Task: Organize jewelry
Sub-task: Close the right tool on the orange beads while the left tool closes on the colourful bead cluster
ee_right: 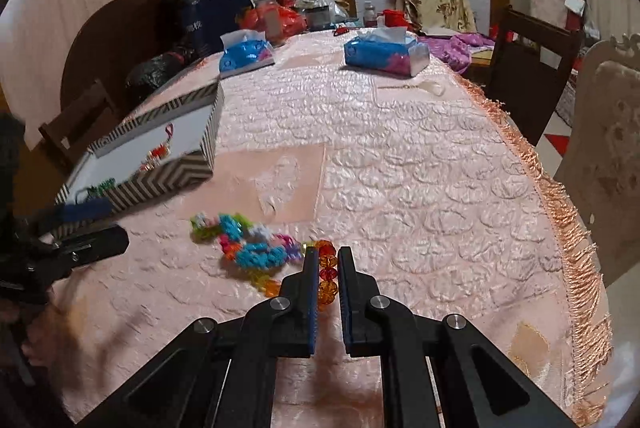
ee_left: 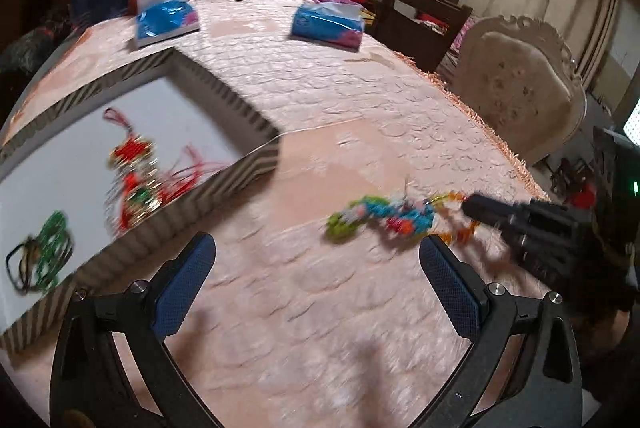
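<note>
Meanwhile, right gripper (ee_right: 328, 260) pinches an orange bead strand (ee_right: 326, 278) on the pink tablecloth (ee_right: 420, 164); left gripper (ee_left: 316, 248) hovers wide open, empty.

Pink quilted tablecloth (ee_right: 400, 156); chevron-striped box (ee_right: 160, 180); multicoloured bead necklace (ee_right: 256, 248).

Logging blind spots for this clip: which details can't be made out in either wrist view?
- Left wrist view: the beaded strand is motion-blurred; beads cannot be told apart.
- Left wrist view: the red ornament and green beads in the striped box are smeared.
- Right wrist view: the right hand-held gripper covers the strand's end; contact is unclear.
- Right wrist view: the left hand-held gripper is blurred.
</note>
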